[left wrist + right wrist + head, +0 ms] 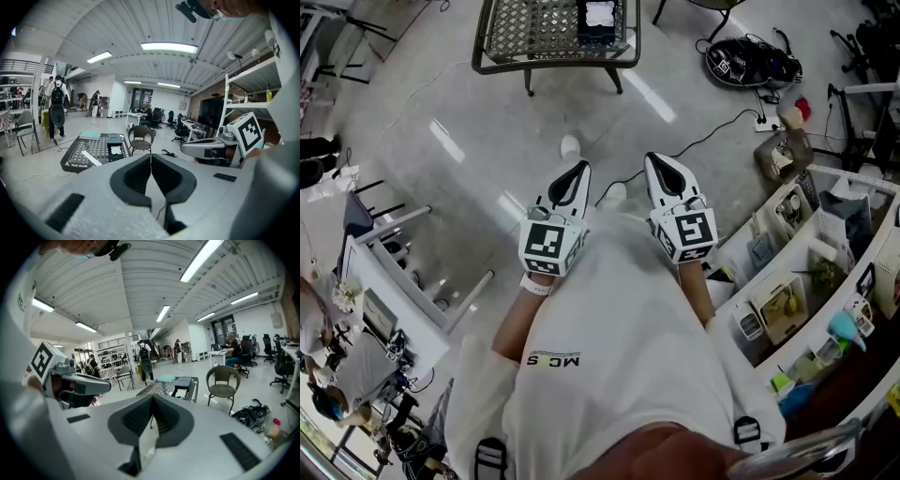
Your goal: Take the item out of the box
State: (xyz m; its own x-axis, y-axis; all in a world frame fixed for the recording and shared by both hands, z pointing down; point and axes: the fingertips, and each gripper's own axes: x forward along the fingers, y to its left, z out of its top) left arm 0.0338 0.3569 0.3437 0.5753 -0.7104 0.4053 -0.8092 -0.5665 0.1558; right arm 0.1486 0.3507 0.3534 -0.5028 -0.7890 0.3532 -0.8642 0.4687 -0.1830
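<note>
As right hand-held gripper (660, 159) hovers, box (602, 37) lies far.

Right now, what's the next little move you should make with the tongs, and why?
Probably a step forward toward the mesh table. The dark box with the white item in it sits on that table, well ahead of the left tongs and right tongs. Both are shut and empty, held close to the person's body.
</note>
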